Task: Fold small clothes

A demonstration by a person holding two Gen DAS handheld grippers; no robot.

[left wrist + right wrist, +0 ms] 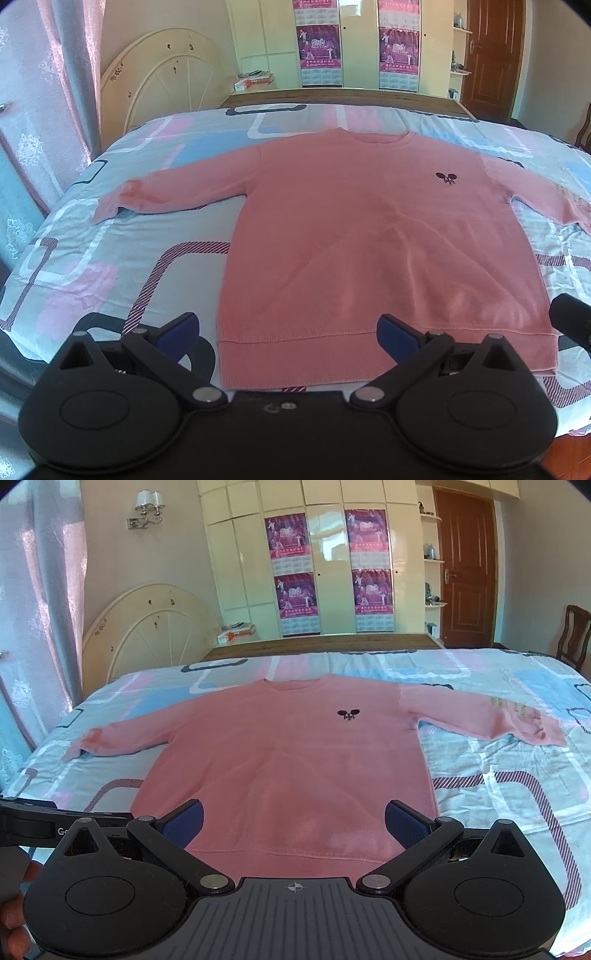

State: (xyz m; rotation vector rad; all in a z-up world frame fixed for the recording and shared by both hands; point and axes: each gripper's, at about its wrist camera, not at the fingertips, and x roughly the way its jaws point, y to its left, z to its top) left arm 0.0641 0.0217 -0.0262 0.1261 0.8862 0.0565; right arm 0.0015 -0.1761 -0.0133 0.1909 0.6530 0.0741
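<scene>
Blue-padded fingers of the left gripper (288,332) stand wide apart and empty above the ribbed hem; the right gripper (294,821) is likewise spread and empty, also over the hem. Beyond them the pink sweater (354,236) lies flat and face up on the patterned bedspread (122,266), both sleeves stretched outward, collar at the far side. No fold is yet made; judged step: approach. The next move probably calls for pinching a sleeve or hem corner cleanly, single layer only.
</scene>
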